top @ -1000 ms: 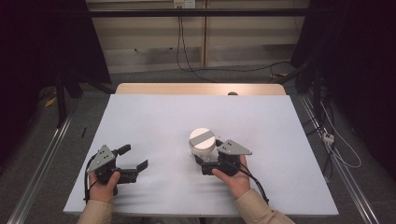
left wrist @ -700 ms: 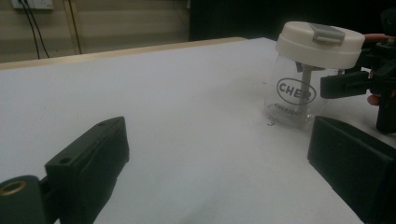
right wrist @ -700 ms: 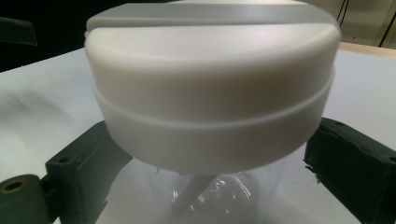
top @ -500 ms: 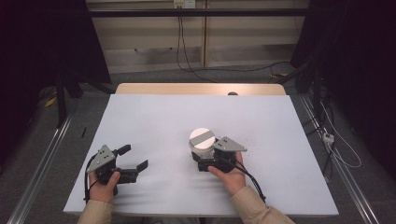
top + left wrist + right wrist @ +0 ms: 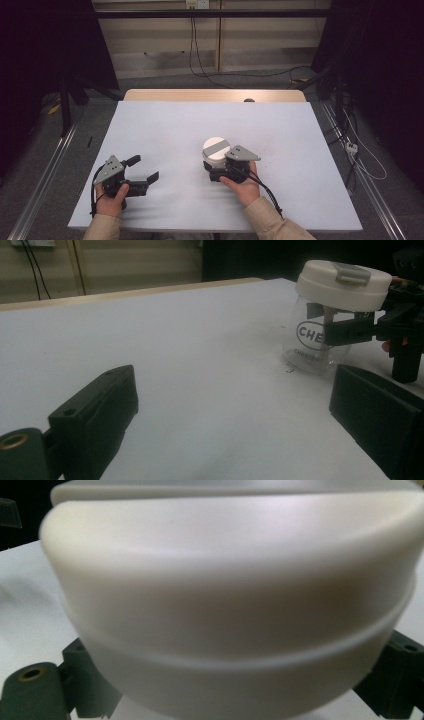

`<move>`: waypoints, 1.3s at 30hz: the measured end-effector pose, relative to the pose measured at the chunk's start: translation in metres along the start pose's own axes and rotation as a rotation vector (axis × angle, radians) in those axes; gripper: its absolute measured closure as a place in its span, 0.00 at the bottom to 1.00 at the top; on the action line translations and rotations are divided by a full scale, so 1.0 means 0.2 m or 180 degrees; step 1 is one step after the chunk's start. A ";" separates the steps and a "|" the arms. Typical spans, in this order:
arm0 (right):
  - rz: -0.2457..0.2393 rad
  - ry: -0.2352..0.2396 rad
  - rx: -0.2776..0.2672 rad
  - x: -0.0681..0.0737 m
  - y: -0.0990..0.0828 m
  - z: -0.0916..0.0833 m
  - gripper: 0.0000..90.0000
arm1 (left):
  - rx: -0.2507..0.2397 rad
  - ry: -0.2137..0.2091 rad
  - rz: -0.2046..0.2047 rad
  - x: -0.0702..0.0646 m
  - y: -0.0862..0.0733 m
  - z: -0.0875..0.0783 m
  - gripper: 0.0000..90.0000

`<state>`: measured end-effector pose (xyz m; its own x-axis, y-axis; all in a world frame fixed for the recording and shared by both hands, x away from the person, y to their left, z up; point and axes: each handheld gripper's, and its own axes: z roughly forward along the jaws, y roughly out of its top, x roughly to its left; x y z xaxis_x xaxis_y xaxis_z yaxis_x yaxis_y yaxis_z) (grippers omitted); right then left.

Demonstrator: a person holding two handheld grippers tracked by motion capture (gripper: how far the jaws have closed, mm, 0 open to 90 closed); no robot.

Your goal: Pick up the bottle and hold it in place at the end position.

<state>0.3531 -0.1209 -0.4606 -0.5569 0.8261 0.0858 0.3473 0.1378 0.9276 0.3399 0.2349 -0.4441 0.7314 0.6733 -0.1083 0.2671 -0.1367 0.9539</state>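
A clear glass jar (image 5: 216,149) with a white lid (image 5: 342,282) and dark lettering stands on the white table (image 5: 165,130), a little right of centre. My right gripper (image 5: 212,166) reaches it from the near side. Its jaws have just been closing with the jar between them, and in the right gripper view they sit against both sides of the jar (image 5: 235,605). From the left gripper view, one black jaw of the right gripper (image 5: 360,330) lies across the glass. My left gripper (image 5: 146,168) rests near the front left, open with nothing between its jaws (image 5: 235,385).
A wooden strip (image 5: 215,95) runs along the far edge of the table, with a small dark object (image 5: 248,100) on it. Metal rails (image 5: 45,180) flank the table on the floor, and cables (image 5: 360,160) lie at the right.
The right gripper has crept slightly in toward the jar and its jaws have drawn in on the glass. The left gripper and the jar have stayed put.
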 end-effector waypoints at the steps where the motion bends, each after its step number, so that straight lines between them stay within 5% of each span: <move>1: 0.0007 -0.0005 -0.0005 0.00 0.00 0.00 0.11 | 0.0000 -0.0002 0.0000 0.00 0.00 0.00 0.06; 39: -0.0165 0.0007 -0.0111 -0.04 0.04 -0.01 0.20 | -0.0009 0.0002 -0.0005 0.00 0.00 0.00 0.06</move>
<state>0.3593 -0.1271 -0.4541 -0.5752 0.8171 0.0381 0.2914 0.1611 0.9429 0.3398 0.2348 -0.4438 0.7305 0.6740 -0.1096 0.2663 -0.1335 0.9546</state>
